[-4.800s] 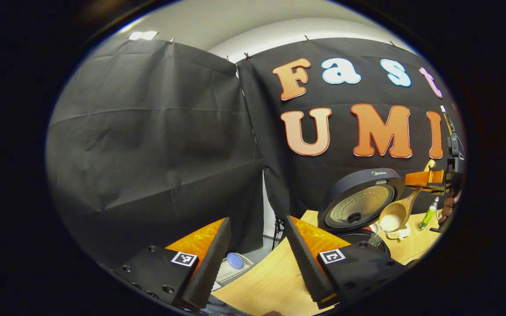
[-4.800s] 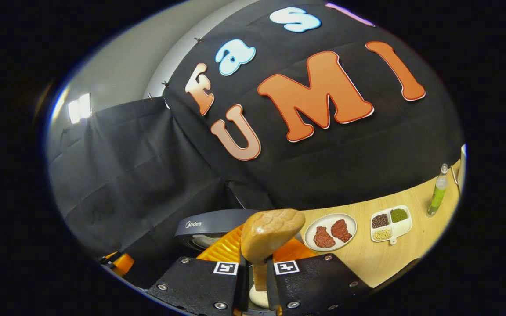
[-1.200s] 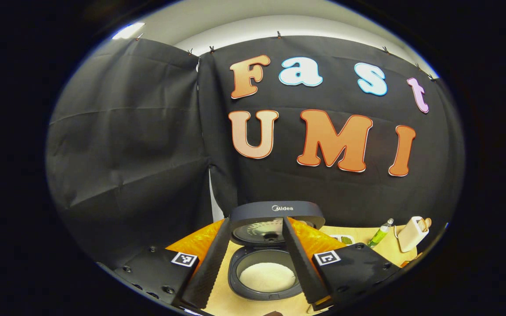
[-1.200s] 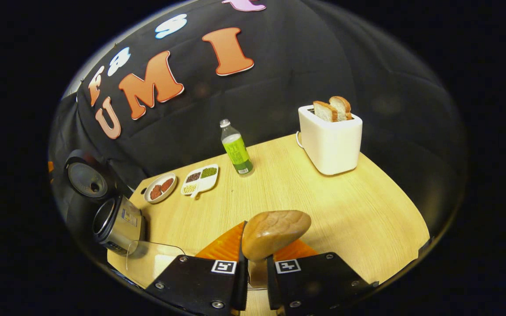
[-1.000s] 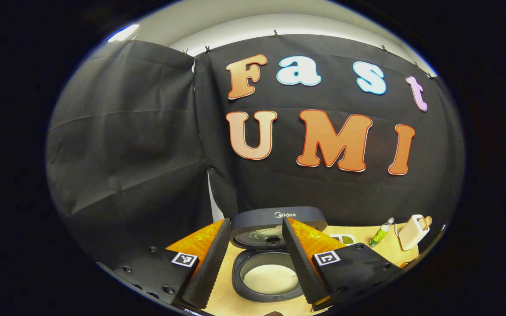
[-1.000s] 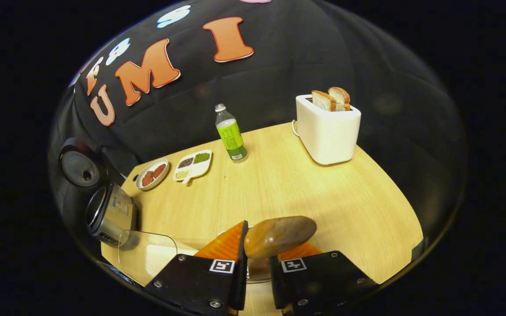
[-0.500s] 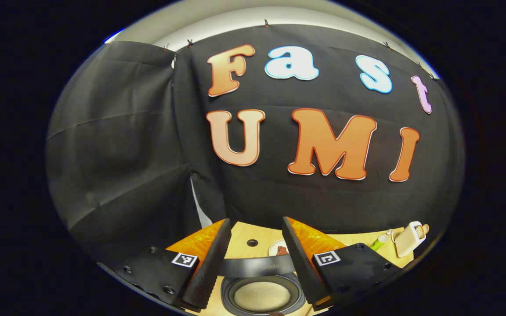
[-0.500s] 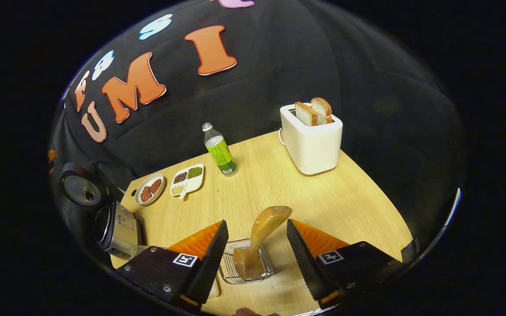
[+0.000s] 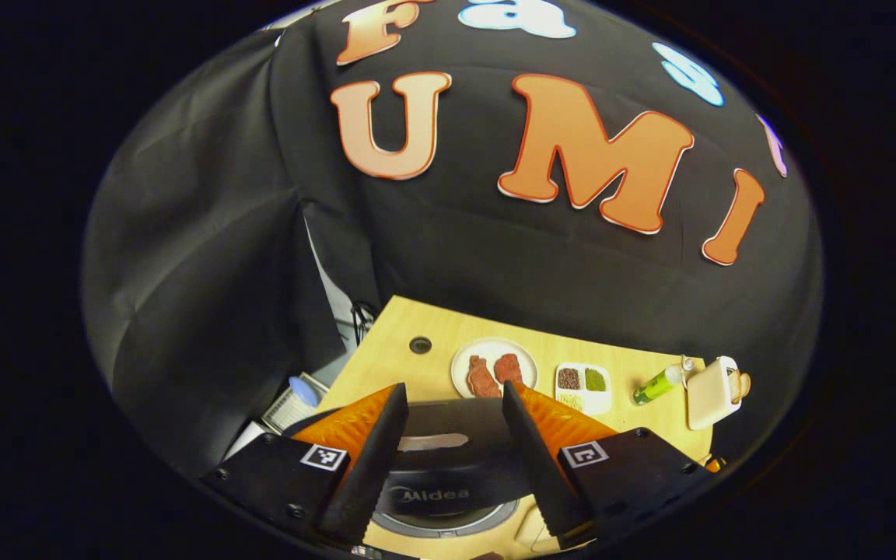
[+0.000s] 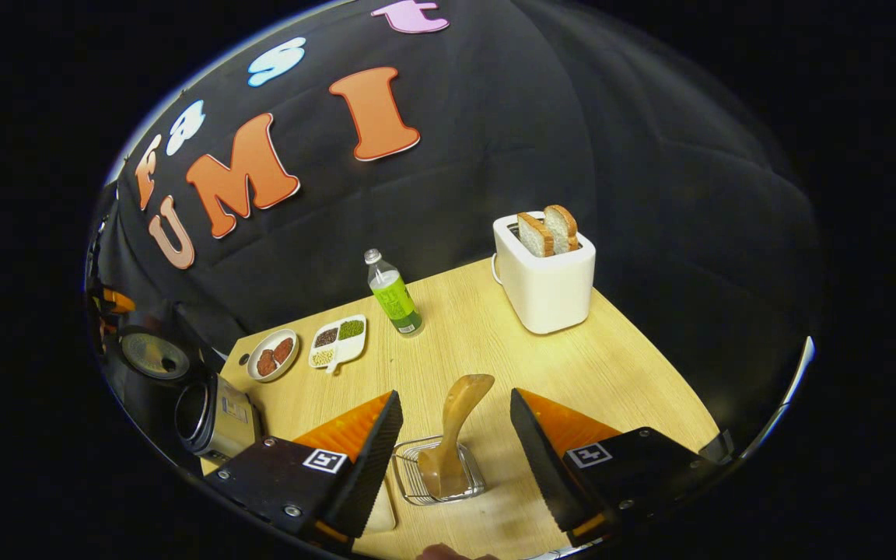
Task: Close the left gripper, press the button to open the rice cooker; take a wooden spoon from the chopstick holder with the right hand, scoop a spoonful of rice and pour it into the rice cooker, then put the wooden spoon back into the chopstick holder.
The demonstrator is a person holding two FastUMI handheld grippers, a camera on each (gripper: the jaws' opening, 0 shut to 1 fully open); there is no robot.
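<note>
In the right gripper view the wooden spoon stands bowl-up in the wire chopstick holder. My right gripper is open, one finger on each side of the spoon and neither touching it. Far left sits the rice cooker with its lid raised. In the left gripper view my left gripper is open above the cooker. Its fingers straddle the dark lid, whose top faces the camera. The pot's rim peeks out below, and the rice is hidden.
A white toaster with two bread slices stands at the back right. A green bottle, a divided dish and a plate of meat line the back of the wooden table.
My right gripper let go of the spoon in the holder, opened and drew back slightly. My left gripper rose and tipped down over the cooker, so the lid now covers the rice in its view.
</note>
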